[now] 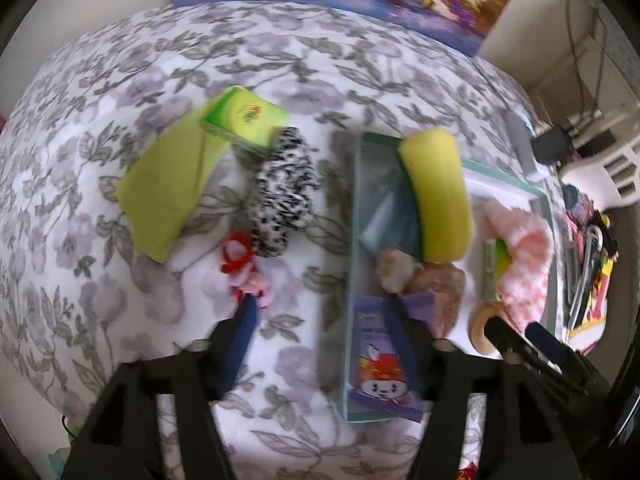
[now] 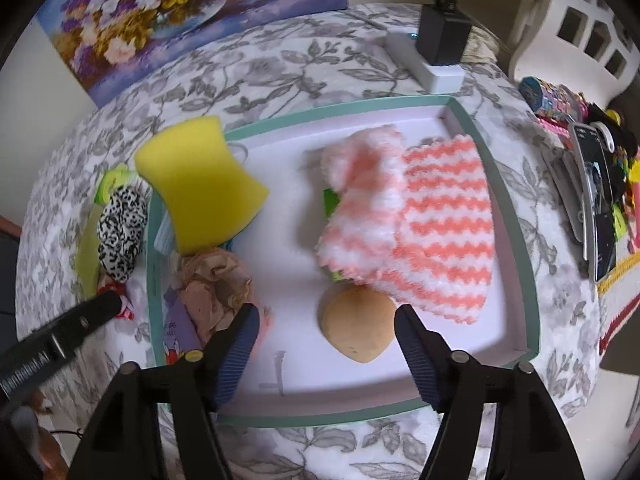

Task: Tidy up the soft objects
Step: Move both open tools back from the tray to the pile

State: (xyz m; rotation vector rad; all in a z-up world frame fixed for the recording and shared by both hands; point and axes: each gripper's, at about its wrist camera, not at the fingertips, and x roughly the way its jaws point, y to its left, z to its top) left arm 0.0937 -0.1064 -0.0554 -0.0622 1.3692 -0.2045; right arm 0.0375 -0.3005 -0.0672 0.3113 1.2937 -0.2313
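Observation:
A teal-rimmed white tray point(image 2: 516, 216) lies on the floral bedspread. In it are a pink-and-white striped fluffy cloth point(image 2: 416, 216), a beige puff point(image 2: 358, 332), a crumpled beige cloth point(image 2: 216, 284) and a purple cartoon packet point(image 1: 380, 364). A yellow sponge point(image 2: 200, 188) rests tilted on the tray's left rim. My right gripper point(image 2: 326, 330) is open, with the puff lying between its fingers. My left gripper point(image 1: 322, 318) is open over the tray's left edge. Left of the tray lie a black-and-white scrunchie point(image 1: 284, 200), a small red-and-pink item point(image 1: 244, 268), a green cloth point(image 1: 168, 196) and a green sponge pack point(image 1: 248, 120).
A flower painting point(image 2: 168, 12) leans at the back. A black adapter on a white power bank point(image 2: 440, 44) sits behind the tray. A phone point(image 2: 596, 196) and colourful clutter lie along the right edge. A white plastic piece of furniture point(image 2: 580, 20) stands at the far right.

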